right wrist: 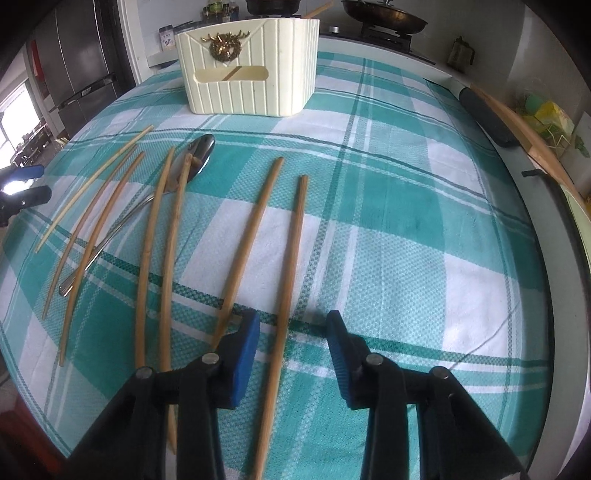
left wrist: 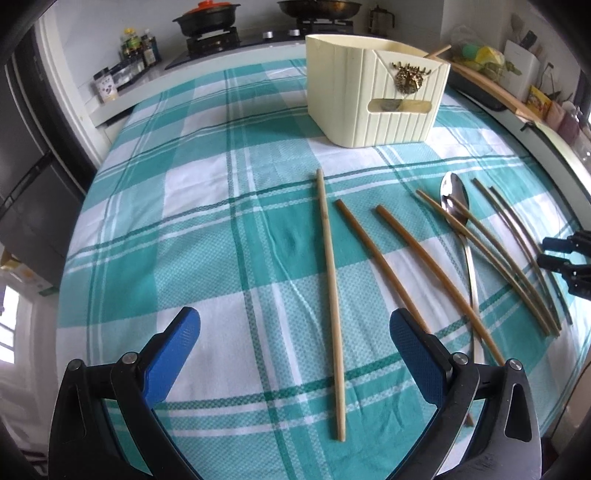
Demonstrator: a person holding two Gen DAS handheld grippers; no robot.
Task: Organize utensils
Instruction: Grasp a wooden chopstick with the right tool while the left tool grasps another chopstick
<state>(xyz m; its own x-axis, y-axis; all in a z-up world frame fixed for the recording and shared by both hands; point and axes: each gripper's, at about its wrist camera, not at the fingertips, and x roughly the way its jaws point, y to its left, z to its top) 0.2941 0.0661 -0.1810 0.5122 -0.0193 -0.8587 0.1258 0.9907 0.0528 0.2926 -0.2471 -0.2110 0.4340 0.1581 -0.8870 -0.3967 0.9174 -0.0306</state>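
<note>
Several wooden chopsticks and a metal spoon [left wrist: 455, 206] lie on the teal checked cloth. A cream holder box [left wrist: 373, 92] stands at the far side with one chopstick sticking out of it; it also shows in the right wrist view [right wrist: 251, 62]. My left gripper [left wrist: 295, 332] is open, low over the cloth, with a pale chopstick [left wrist: 330, 280] running between its fingers. My right gripper [right wrist: 293, 325] is open, and a brown chopstick [right wrist: 291, 266] passes between its fingers. The spoon [right wrist: 195, 158] lies left of it, crossed by chopsticks.
A stove with a pot [left wrist: 208, 18] and a pan [left wrist: 319, 7] stands behind the table. Bottles and jars [left wrist: 129, 55] sit at the back left. A wooden board [right wrist: 524, 129] and clutter line the right edge. A dark fridge [right wrist: 74, 66] stands at the left.
</note>
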